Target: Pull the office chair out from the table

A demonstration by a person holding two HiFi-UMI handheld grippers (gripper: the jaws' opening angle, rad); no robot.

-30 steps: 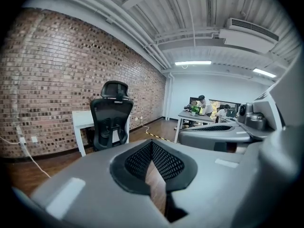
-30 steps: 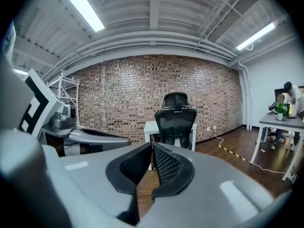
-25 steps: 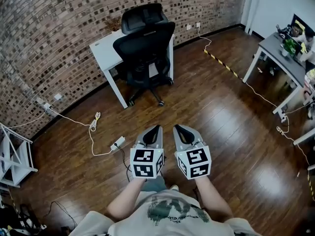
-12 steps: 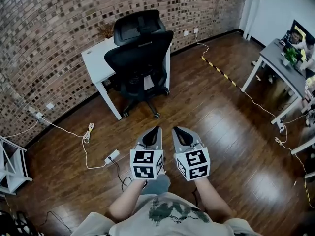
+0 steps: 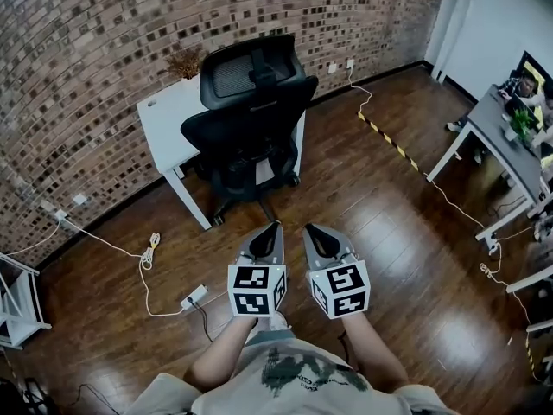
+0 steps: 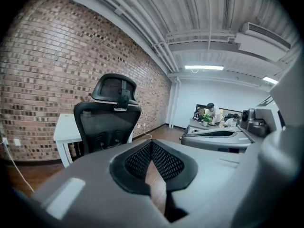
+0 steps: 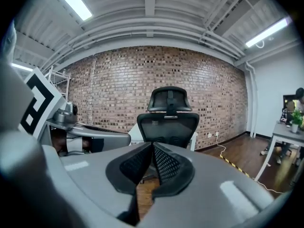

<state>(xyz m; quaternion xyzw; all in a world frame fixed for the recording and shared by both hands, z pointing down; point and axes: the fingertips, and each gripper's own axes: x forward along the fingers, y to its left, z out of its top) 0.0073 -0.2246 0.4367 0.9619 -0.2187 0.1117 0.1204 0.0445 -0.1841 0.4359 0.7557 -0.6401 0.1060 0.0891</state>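
A black mesh office chair (image 5: 246,115) with a headrest stands pushed in at a small white table (image 5: 166,119) against the brick wall. It also shows ahead in the left gripper view (image 6: 110,118) and the right gripper view (image 7: 168,120). My left gripper (image 5: 273,229) and right gripper (image 5: 311,229) are side by side in front of me, a short way from the chair's wheeled base. Both are shut, with nothing between their jaws. Neither touches the chair.
A white power strip (image 5: 193,297) and cables (image 5: 147,253) lie on the wooden floor to the left. A yellow-black strip (image 5: 393,145) runs along the floor to the right. Grey desks (image 5: 497,141) with seated people stand at the far right.
Both grippers have come closer to the chair, which now looks larger and nearer in the head view. Their jaws have stayed shut.
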